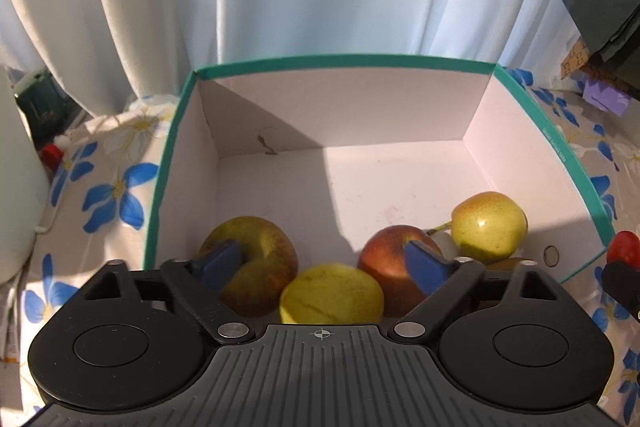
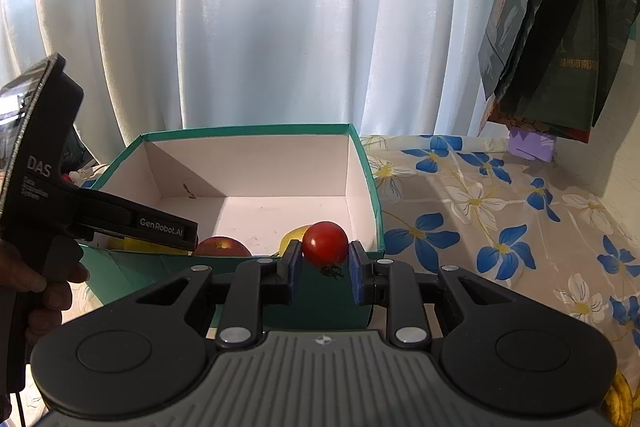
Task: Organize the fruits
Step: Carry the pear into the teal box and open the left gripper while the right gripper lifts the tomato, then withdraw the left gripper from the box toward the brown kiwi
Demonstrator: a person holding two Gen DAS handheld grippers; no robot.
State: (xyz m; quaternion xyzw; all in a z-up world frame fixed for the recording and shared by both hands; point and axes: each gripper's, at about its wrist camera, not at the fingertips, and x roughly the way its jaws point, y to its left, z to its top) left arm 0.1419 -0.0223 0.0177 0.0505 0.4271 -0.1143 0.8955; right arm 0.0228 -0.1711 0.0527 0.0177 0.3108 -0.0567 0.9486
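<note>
- On the table [image 2: 500, 195], covered by a cloth with blue and white flowers, stands an open teal-edged box [image 1: 520, 163] with a white inside, in front of pale curtains [image 2: 260, 27]
- Near the front wall of the box lie 4 fruits: a brownish-green apple [image 1: 264, 259] at the left, a yellow fruit [image 1: 332, 295] in the middle, a red apple [image 1: 388, 259] beside it, and a yellow-green apple [image 1: 490, 223] with a stem at the right
- Above the front part of the box, the left gripper [image 1: 328, 261] points down into it with its blue fingers [image 1: 218, 261] spread wide and released; the yellow fruit shows between them, untouched by either pad
- Outside the near wall of the box, the right gripper [image 2: 324, 269] is clenched on a small red tomato [image 2: 325, 247], its blue fingers [image 2: 294, 267] pressing both sides, the green calyx hanging beneath
- From the right wrist view, a person's hand [image 2: 44, 279] holds the handle of the left gripper at the left edge
- Dark bags [image 2: 560, 27] hang at the upper right, above a purple block [image 2: 532, 147] on the table
</note>
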